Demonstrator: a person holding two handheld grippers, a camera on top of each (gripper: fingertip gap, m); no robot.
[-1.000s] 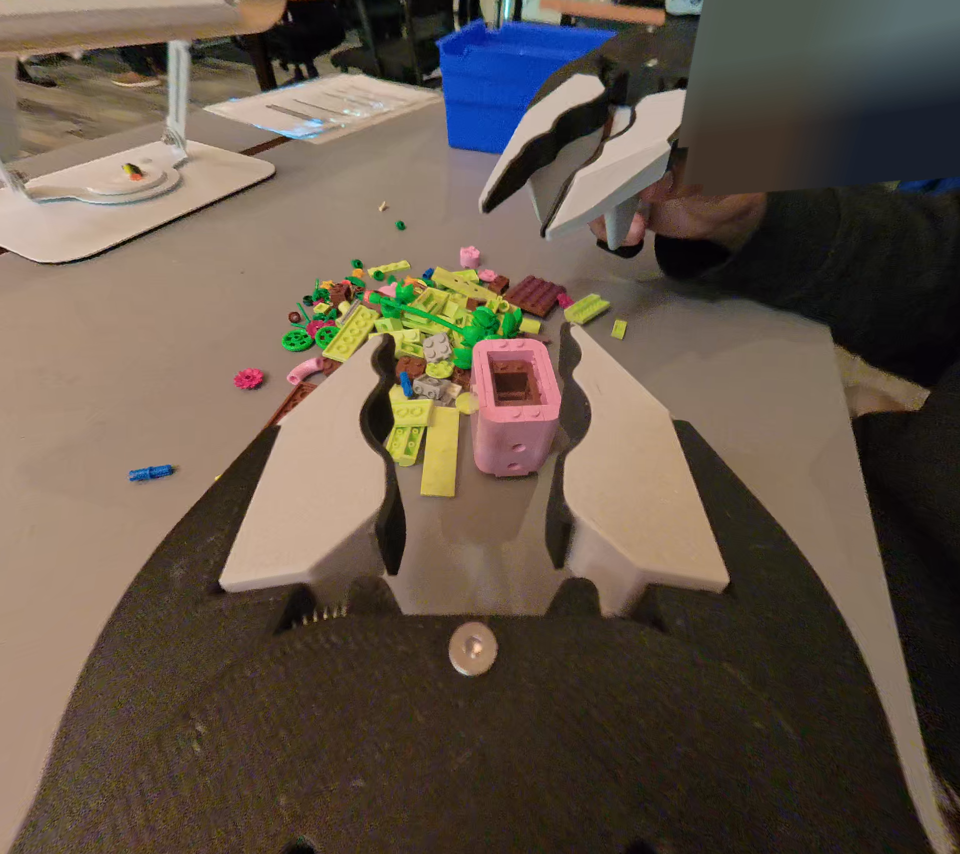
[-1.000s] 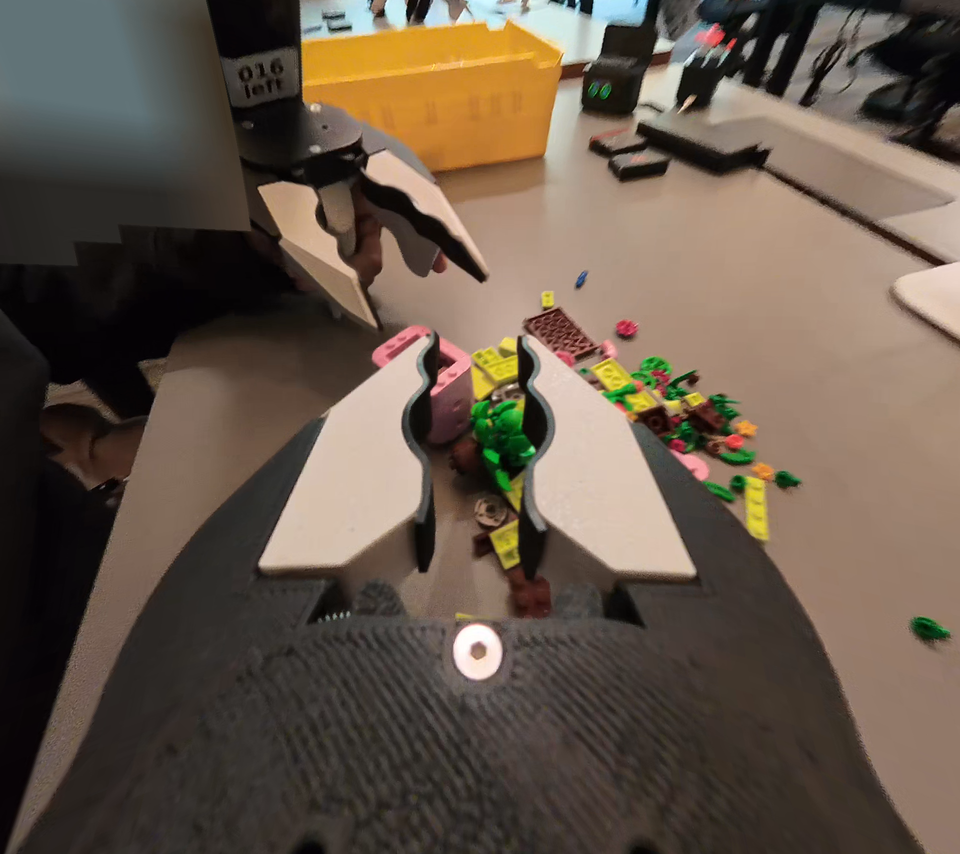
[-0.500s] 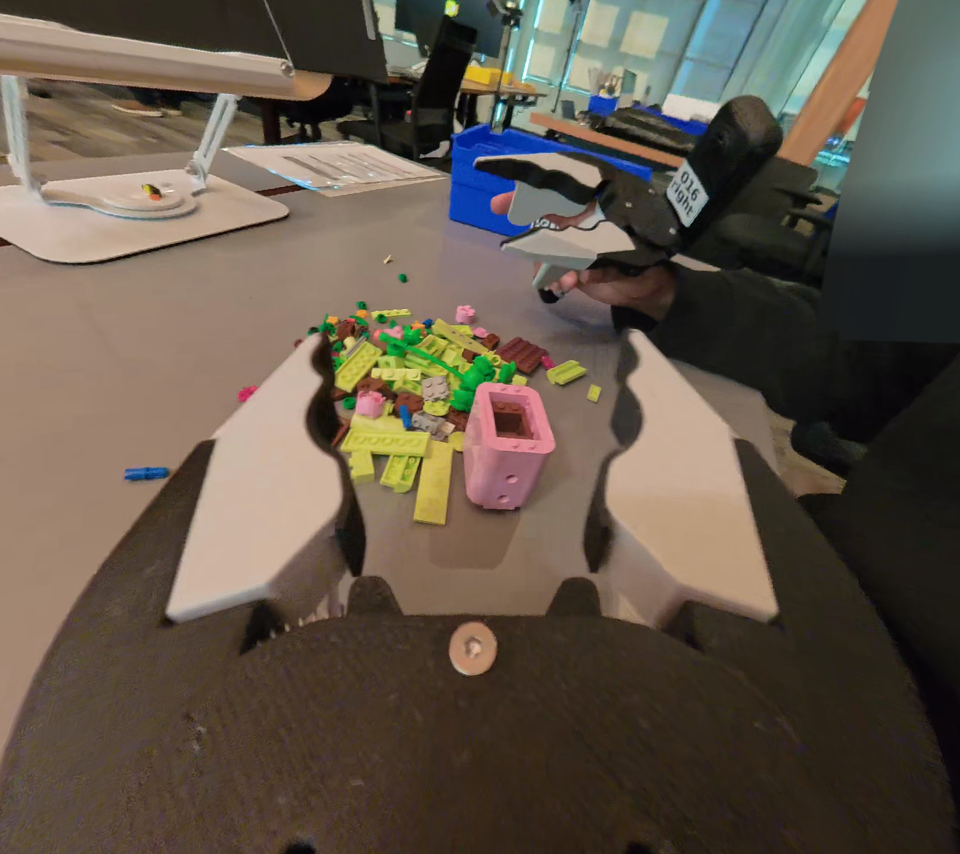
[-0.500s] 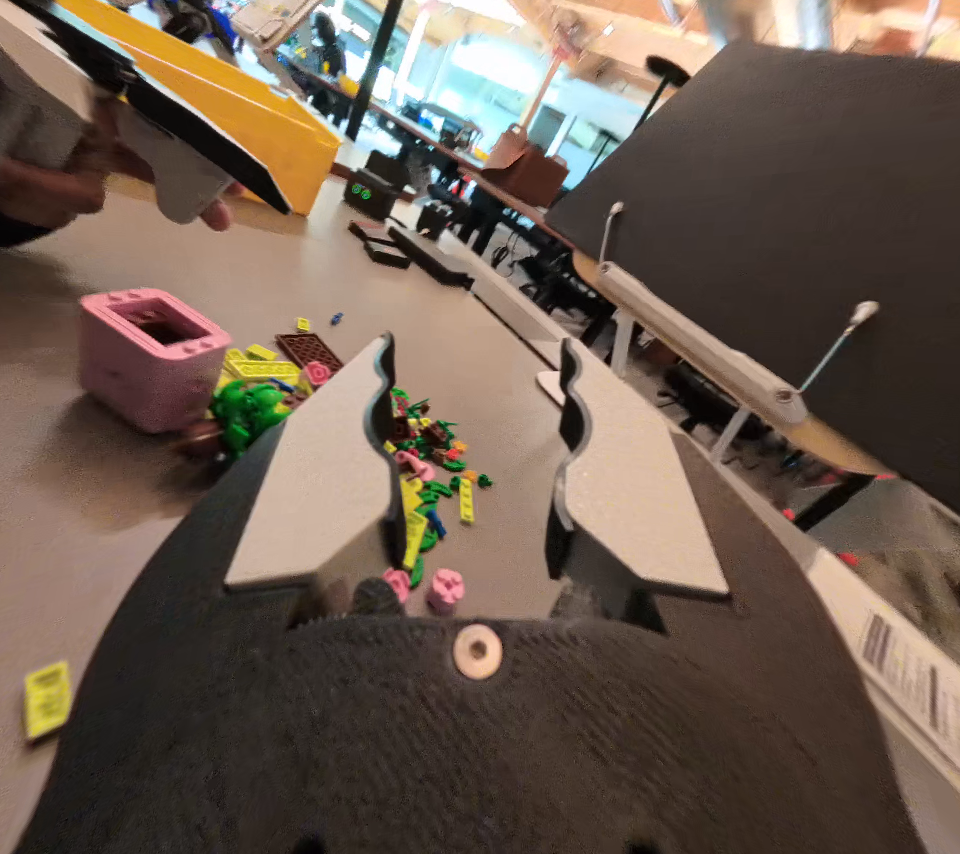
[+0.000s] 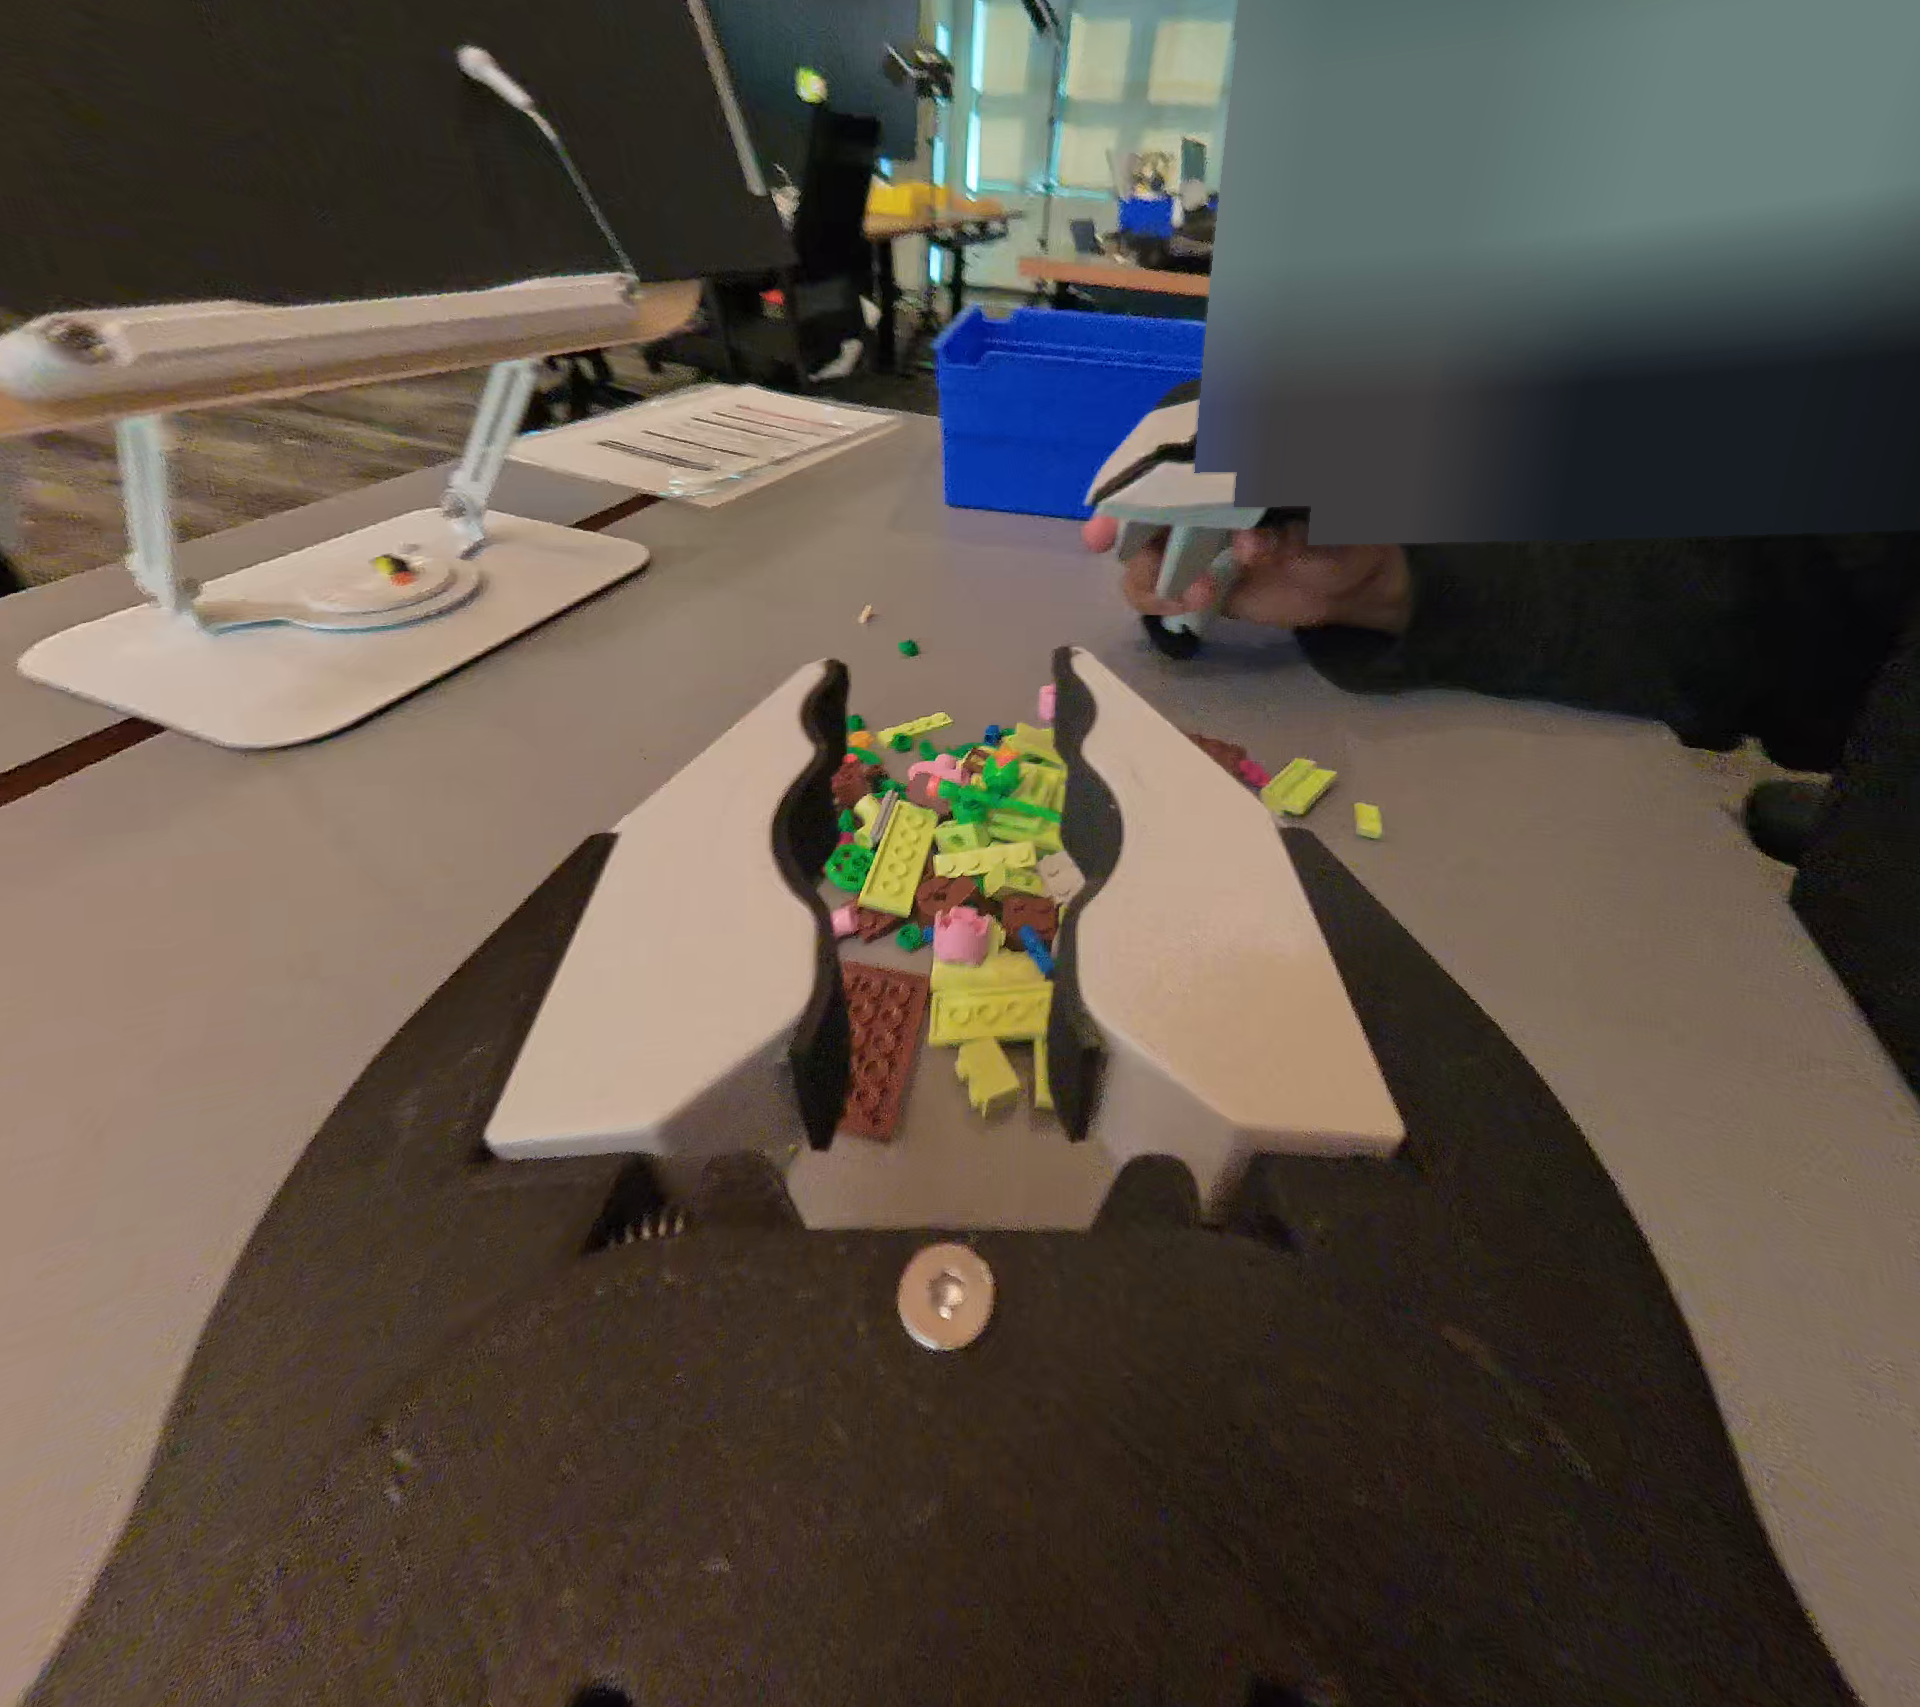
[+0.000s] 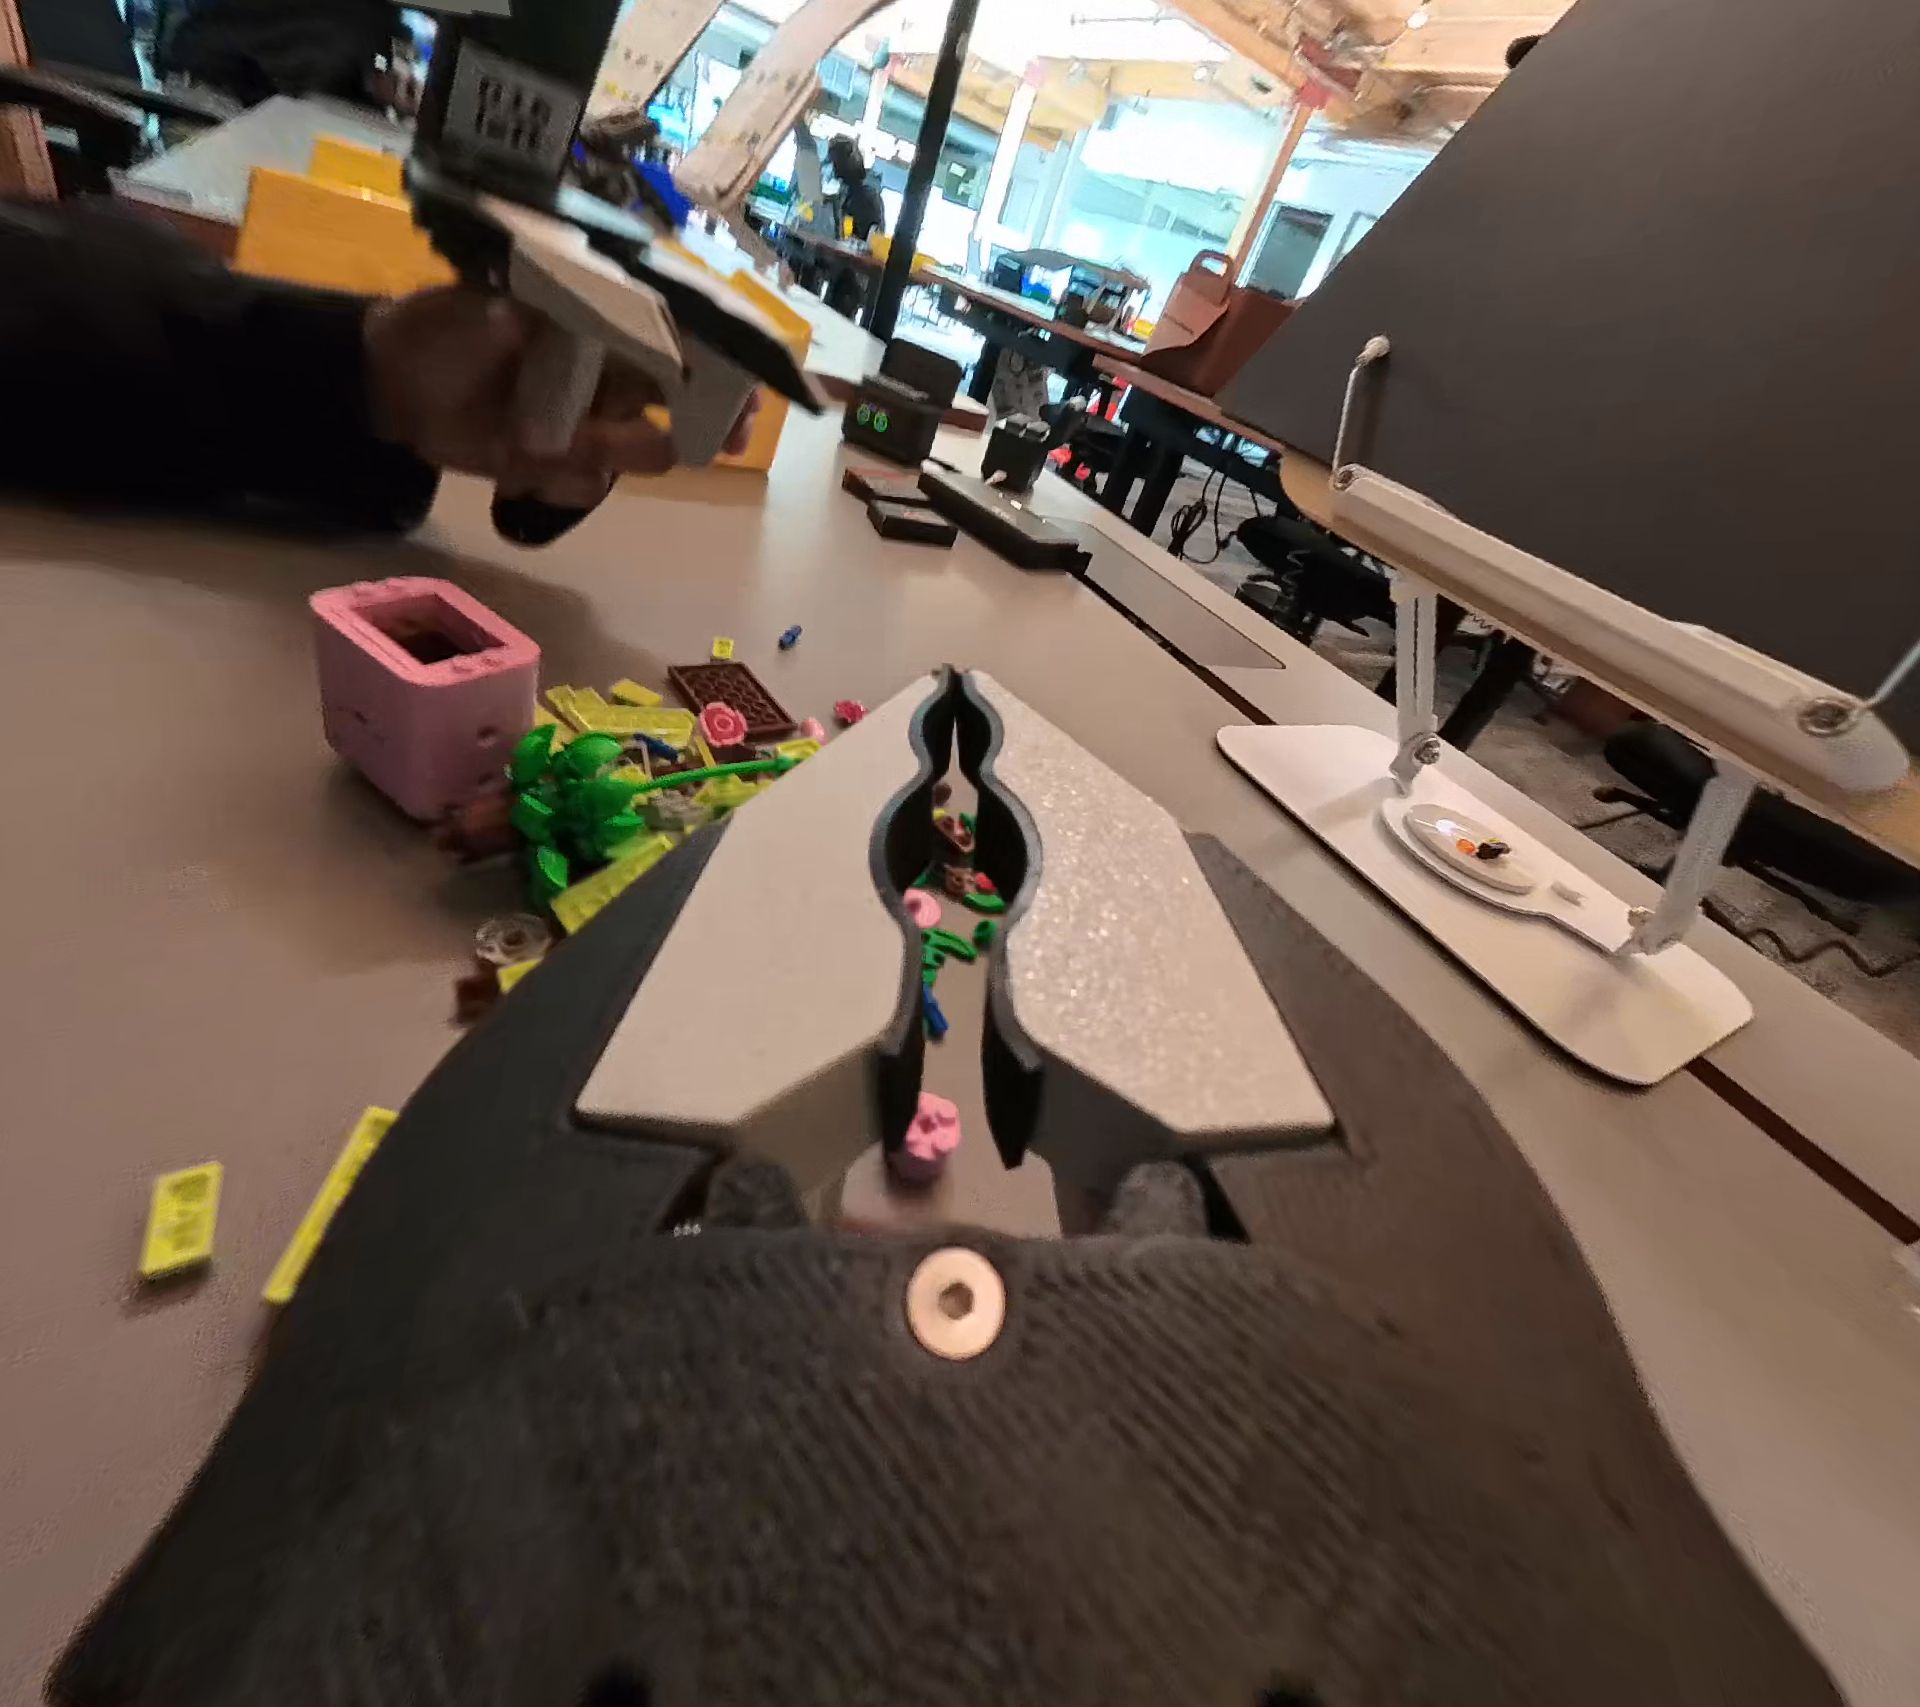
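Note:
A pile of small lime, green, brown and pink bricks (image 5: 966,836) lies on the grey table (image 5: 312,878). My left gripper (image 5: 945,665) is open and empty, low over the pile, with a brown plate (image 5: 878,1044) and a lime plate (image 5: 987,1008) between its fingers. In the right wrist view it shows in a hand, blurred, above the table (image 6: 665,327). My right gripper (image 6: 951,681) is shut with its tips touching and nothing seen between them, just right of the pile (image 6: 644,774). A hollow pink box (image 6: 416,691) stands upright at the pile's left. A pink flower piece (image 6: 928,1127) lies near the finger bases.
A white stand base (image 5: 343,618) with an arm and a black panel stands beside the pile; it also shows in the right wrist view (image 6: 1475,909). A blue bin (image 5: 1049,410) and paper sheets (image 5: 717,436) sit farther back. A yellow bin (image 6: 322,234) and black devices (image 6: 987,504) are beyond. My right fingertips sit around 15 cm from my left ones.
My left gripper has narrowed from wide open and moved forward over the pile; the pink box has left its view. My right gripper has gone from open to shut.

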